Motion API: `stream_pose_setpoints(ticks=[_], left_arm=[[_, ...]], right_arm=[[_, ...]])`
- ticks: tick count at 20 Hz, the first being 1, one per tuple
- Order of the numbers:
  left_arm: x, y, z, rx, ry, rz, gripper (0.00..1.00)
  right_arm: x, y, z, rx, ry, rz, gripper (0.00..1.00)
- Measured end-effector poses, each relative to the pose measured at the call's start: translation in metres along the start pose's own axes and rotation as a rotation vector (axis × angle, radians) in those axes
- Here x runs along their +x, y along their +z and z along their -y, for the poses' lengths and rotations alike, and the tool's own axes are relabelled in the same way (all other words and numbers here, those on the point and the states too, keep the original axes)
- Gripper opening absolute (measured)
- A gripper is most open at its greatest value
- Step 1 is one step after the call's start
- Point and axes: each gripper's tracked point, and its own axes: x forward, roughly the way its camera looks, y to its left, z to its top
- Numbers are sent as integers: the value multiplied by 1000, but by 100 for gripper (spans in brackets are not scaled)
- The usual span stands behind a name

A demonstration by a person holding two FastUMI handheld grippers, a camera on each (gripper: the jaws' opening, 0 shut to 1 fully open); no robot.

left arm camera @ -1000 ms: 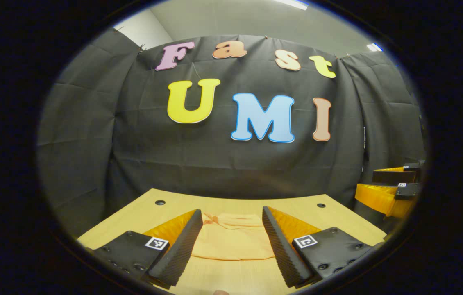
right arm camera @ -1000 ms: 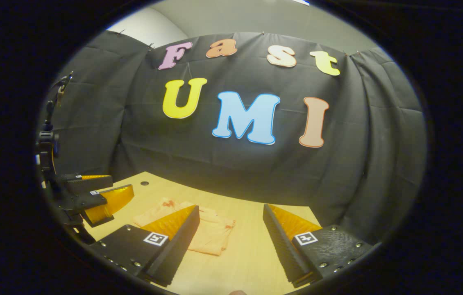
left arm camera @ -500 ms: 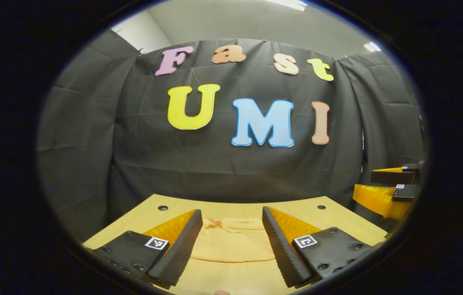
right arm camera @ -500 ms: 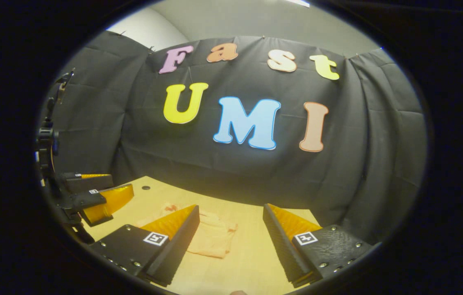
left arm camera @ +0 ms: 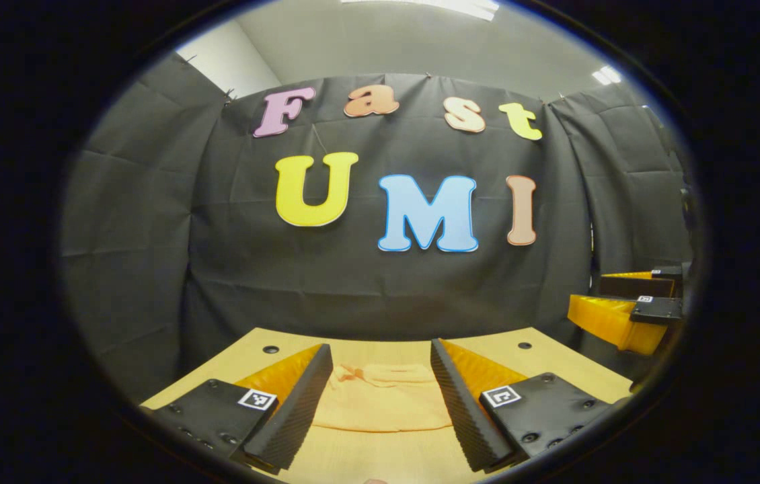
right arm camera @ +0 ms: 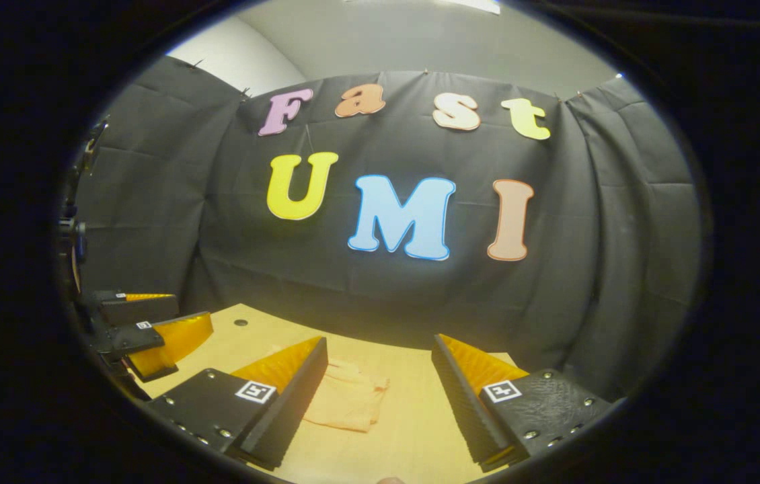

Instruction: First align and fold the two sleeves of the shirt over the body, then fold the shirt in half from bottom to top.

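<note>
Shirt point(left arm camera: 381, 403): folded, flat on table point(left arm camera: 541, 359).
Left gripper point(left arm camera: 381, 396): jaws spread, empty, above table's near edge.
Right gripper point(right arm camera: 380, 396): jaws spread, empty, right of shirt.

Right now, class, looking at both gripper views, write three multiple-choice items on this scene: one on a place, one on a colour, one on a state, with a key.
1. Where does the folded shirt lie?
A. On the wooden table
B. On the floor
C. Hung on the booth's wall

2. What colour is the shirt?
A. Dark blue
B. Pale orange
C. White

3. How do the jaws of the left gripper and the right gripper stand?
A. Both shut on the shirt
B. One shut, one open
C. Both open, holding nothing

Key: 1 A, the shirt lies flat on the tabletop between the fingers in the left gripper view; 2 B, its cloth is peach-orange in both views; 3 C, each pair of fingers stands wide apart, clear of the cloth.
</note>
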Motion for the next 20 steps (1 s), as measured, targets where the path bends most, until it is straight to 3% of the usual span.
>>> stream_pose_setpoints(ticks=[20], left_arm=[[-1, 8, 17, -32, 5, 6, 94]], right_arm=[[-7, 7, 16, -2, 4, 30, 97]])
